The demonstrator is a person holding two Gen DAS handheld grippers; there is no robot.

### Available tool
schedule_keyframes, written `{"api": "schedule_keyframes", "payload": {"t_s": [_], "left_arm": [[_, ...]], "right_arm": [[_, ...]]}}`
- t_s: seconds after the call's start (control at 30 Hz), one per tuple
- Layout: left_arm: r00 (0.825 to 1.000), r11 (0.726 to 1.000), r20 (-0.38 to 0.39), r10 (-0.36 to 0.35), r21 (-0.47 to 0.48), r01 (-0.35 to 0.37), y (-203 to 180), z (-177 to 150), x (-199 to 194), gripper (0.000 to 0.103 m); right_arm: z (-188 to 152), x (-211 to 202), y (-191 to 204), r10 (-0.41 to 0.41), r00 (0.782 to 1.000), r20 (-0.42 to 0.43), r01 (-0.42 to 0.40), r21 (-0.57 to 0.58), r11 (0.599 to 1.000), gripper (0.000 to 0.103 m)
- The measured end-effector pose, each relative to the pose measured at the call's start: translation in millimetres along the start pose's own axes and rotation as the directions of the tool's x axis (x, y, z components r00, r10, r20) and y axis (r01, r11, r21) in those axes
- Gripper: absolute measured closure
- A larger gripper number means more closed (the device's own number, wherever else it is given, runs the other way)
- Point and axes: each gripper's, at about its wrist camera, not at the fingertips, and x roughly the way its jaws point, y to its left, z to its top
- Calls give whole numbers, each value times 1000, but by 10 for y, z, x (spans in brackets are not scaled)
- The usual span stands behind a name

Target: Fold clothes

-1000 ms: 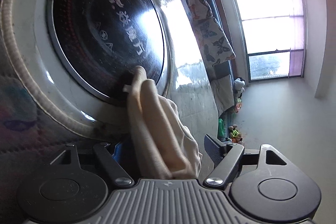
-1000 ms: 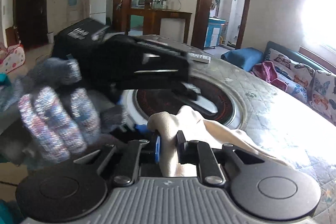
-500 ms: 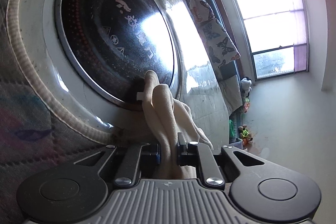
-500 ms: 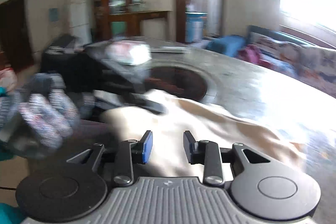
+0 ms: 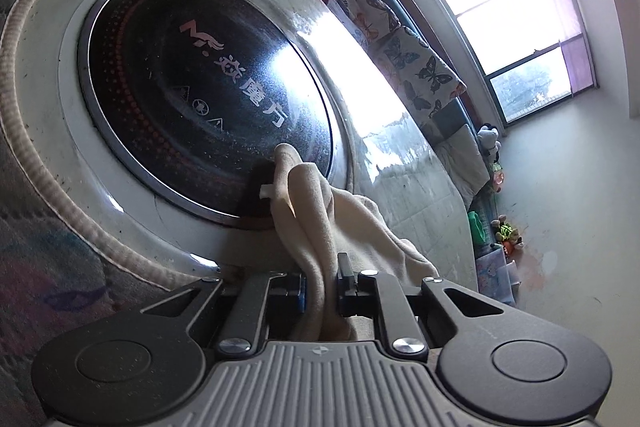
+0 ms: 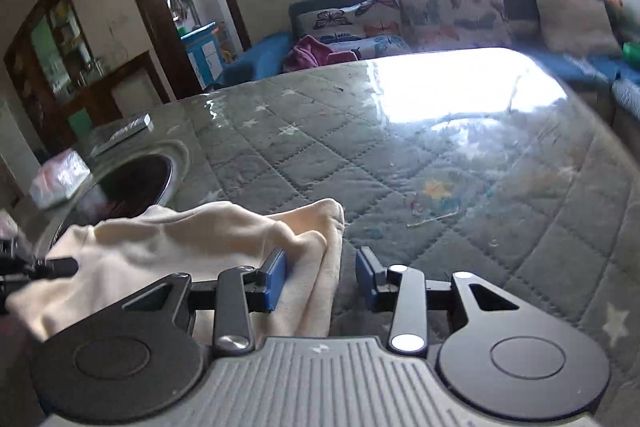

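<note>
The cream cloth [image 5: 320,211] lies bunched on the worktop [image 6: 400,155], a quilted grey cover under a glossy clear sheet, right at the edge of the round black glass cooktop [image 5: 192,99] set into it. One raised fold of the cloth overlaps the cooktop's metal rim. The left claw [image 5: 322,289] is clenched on a thick fold of the cloth, both pads pressed into the fabric. The right claw [image 6: 320,277] is released, its blue pads spread apart; the cloth's edge lies against its left pad, while the right pad stands clear over bare cover. In the right wrist view the dark tip of the left claw shows at the cloth's far left corner. Beyond the cooktop sit a plastic-wrapped packet [image 6: 60,179] and a remote control [image 6: 132,129]. Behind the worktop stands a blue sofa [image 6: 260,59] with butterfly cushions [image 6: 452,7] under a bright window [image 5: 516,7].
</note>
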Motion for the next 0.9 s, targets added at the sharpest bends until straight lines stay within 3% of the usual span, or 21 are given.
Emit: {"api": "schedule_keyframes", "payload": {"t_s": [0.1,0.13,0.23,0.53,0.9], "left_arm": [[1000,1000,5,13,25,-13,-31,-2,0,88],[1000,999,9,17,39,-17,-57,0,4,88],[999,996,21,25,84,-27,-166,14,2,89],[999,967,-1,-45,252,44,-799,-34,138,90],[980,907,-154,-125,383,176,-1732,-412,893,90]], "right_arm": [[-6,1,-48,40,999,-4,-40,4,999,66],[-12,6,-57,56,998,-10,-56,1,998,80],[-12,7,-14,46,999,-5,-46,-7,999,92],[95,-460,-44,-14,992,127,18,-32,999,93],[308,-990,-730,-255,949,185,261,-7,965,93]]}}
